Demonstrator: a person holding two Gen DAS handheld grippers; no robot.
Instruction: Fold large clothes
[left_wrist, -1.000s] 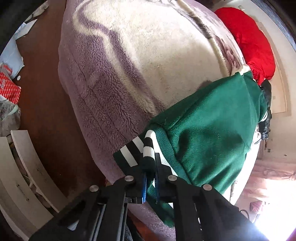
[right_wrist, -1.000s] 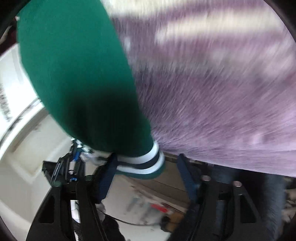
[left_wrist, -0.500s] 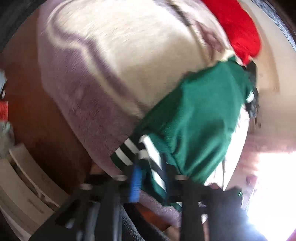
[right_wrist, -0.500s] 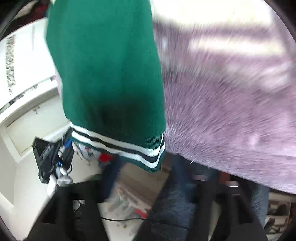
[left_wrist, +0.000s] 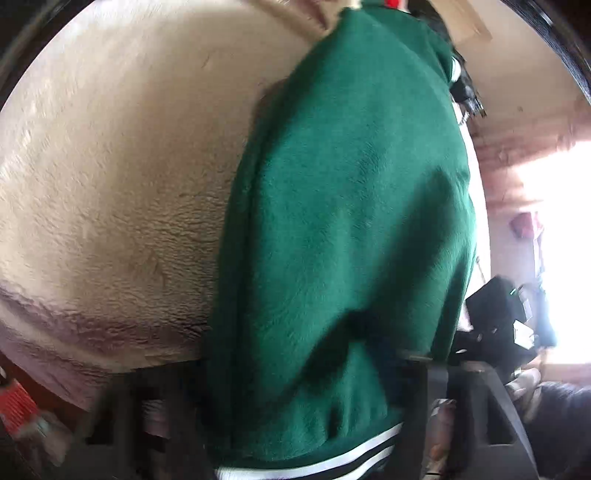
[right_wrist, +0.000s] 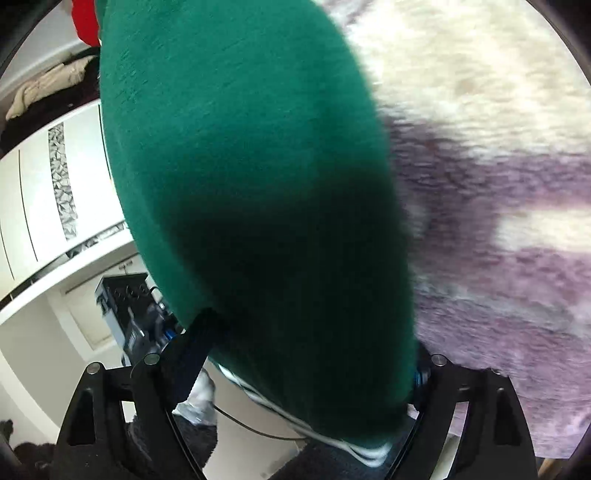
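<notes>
A green sweater (left_wrist: 351, 221) with white and dark stripes at its hem lies on a fluffy cream and purple blanket (left_wrist: 129, 166). My left gripper (left_wrist: 295, 398) is blurred low in its view. Its fingers stand either side of the sweater's striped end, and its jaws are closing with the cloth between them. In the right wrist view the sweater (right_wrist: 240, 147) fills the left half over the blanket (right_wrist: 498, 184). My right gripper (right_wrist: 306, 362) straddles the sweater's near end. Its jaws are opening wide and the pads do not pinch the cloth. The striped edge hangs below them.
The blanket's near edge drops to the floor. A red garment (right_wrist: 85, 18) lies beyond the sweater. White cabinet doors (right_wrist: 55, 177) and a black device (right_wrist: 122, 306) stand left of the bed. A red packet (left_wrist: 18, 406) lies on the brown floor.
The left gripper let go of the striped cuff, rolled and moved in close over the sweater's body. The right jaws spread wide and the sweater's end now sits between them.
</notes>
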